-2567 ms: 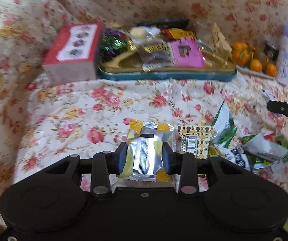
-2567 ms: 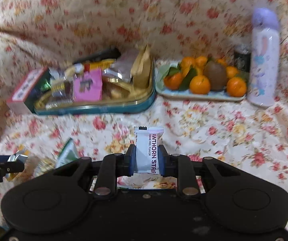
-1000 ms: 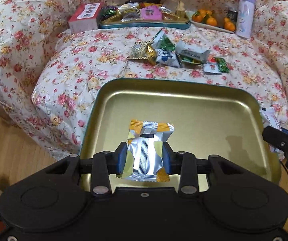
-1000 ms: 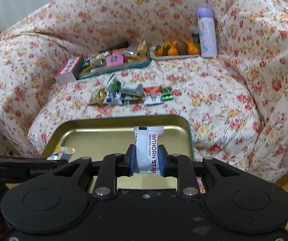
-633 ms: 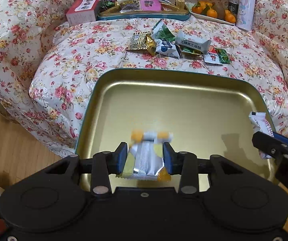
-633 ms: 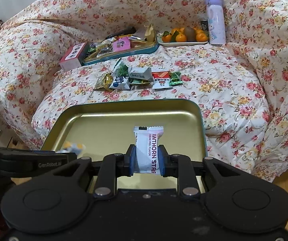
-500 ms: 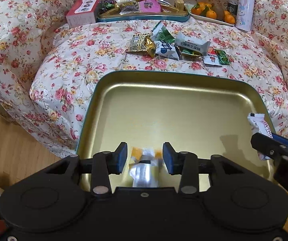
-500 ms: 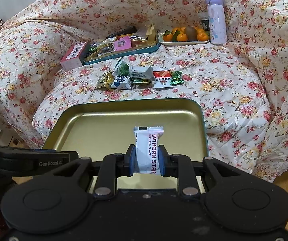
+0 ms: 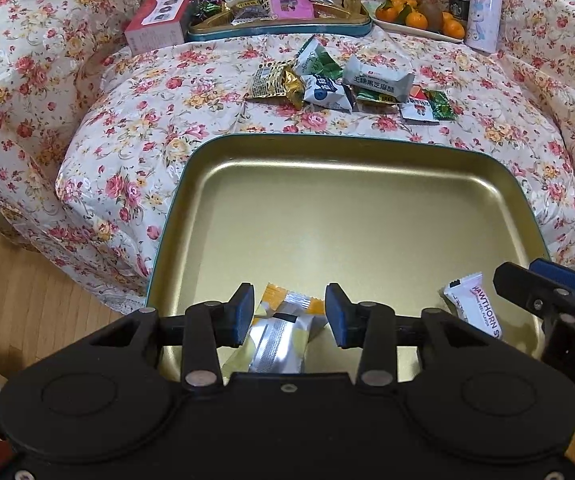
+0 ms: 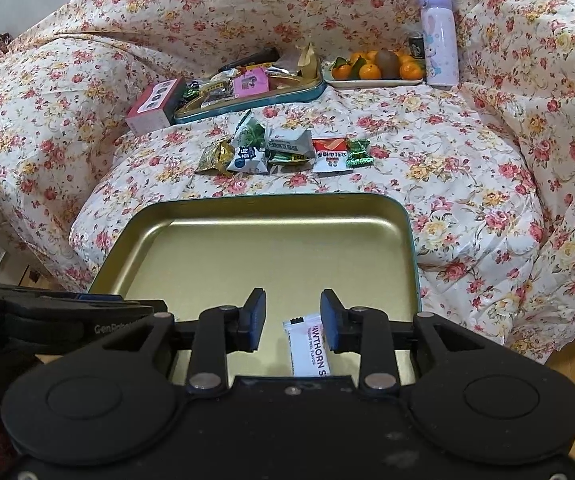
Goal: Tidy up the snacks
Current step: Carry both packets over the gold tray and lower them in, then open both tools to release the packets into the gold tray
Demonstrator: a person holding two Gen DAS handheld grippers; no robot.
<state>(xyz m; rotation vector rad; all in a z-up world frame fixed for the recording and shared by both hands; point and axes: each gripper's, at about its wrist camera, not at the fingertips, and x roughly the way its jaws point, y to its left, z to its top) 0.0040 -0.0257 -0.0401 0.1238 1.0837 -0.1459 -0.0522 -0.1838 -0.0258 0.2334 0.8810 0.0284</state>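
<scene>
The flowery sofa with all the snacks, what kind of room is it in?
Most likely a living room at home. A sofa under a flowery cover holds loose snack packets, a plate of oranges and a lilac bottle, and there is a wooden floor.

A home living room: floral-covered sofa [image 10: 467,168], wooden floor [image 9: 27,292], fruit plate [image 10: 371,80].
</scene>
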